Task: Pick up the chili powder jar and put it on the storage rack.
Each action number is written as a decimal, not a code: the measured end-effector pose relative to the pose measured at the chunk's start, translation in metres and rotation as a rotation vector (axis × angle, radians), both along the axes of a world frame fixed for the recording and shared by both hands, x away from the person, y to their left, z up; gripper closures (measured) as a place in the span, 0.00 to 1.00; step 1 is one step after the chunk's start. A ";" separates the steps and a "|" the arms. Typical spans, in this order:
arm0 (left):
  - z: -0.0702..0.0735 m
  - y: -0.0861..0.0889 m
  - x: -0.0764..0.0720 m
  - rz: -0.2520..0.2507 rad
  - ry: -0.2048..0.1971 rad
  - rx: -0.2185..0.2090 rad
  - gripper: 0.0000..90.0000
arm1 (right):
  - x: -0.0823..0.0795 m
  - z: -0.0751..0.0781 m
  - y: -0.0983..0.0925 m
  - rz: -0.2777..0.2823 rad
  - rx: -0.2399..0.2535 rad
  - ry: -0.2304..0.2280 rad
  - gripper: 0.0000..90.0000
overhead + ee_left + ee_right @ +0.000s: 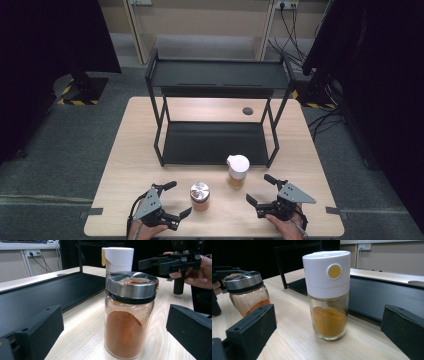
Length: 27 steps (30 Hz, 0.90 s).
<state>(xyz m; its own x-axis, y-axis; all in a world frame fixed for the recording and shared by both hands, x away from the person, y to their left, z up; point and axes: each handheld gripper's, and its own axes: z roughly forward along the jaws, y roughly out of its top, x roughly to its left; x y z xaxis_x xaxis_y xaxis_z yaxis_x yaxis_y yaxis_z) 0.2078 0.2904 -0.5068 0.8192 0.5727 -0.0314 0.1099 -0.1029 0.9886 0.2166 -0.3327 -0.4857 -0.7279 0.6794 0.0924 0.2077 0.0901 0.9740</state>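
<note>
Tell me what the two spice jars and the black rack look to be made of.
Metal-lidded jar: clear glass body, likely; shiny brushed-steel-looking lid with reflections. White-capped jar: clear glass, thick glossy base; cap looks like matte plastic with a yellow button. Rack: probably painted metal, with thin black bars and flat matte shelves.

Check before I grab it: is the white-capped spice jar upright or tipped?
Upright. The white-capped spice jar stands on its base on the table, cap on top, yellow powder settled at the bottom.
</note>
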 end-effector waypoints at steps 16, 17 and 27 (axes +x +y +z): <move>0.000 0.000 -0.001 0.002 -0.001 -0.002 0.01 | 0.000 -0.001 0.000 0.001 0.004 0.002 0.00; 0.000 0.000 -0.001 0.002 -0.001 -0.001 0.00 | 0.000 -0.001 0.000 0.002 0.005 0.004 0.00; 0.000 -0.001 -0.001 0.002 -0.003 0.000 0.00 | 0.001 -0.001 -0.001 0.003 0.015 0.008 0.00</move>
